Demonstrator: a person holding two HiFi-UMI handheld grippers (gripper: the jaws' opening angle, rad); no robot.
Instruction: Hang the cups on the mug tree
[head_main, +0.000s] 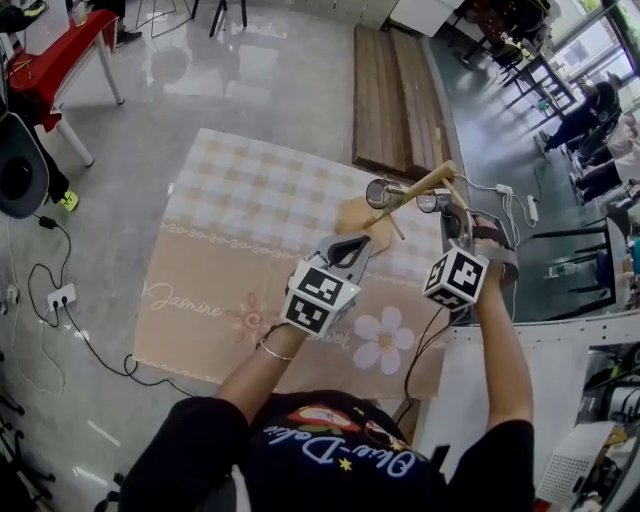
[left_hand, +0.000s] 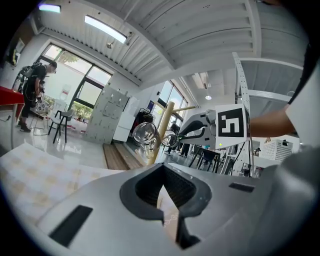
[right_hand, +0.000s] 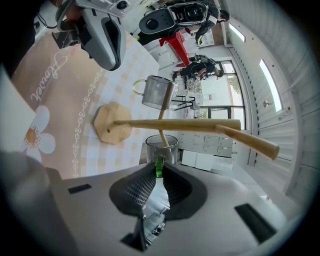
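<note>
While one glass cup (right_hand: 157, 92) already hangs on the mug tree (right_hand: 190, 125), the second cup (right_hand: 161, 145) sits against a lower peg. Its green handle is pinched in the right claw (right_hand: 158, 171), so release is judged outstanding. The left claw (left_hand: 163, 186) is closed and empty above the checked cloth (head_main: 250, 200). Count: two cups, one tree.

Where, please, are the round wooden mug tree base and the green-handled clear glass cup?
round wooden mug tree base (right_hand: 107, 127): right gripper view, its flat face.
green-handled clear glass cup (right_hand: 170, 150): right gripper view, its glass wall.
</note>
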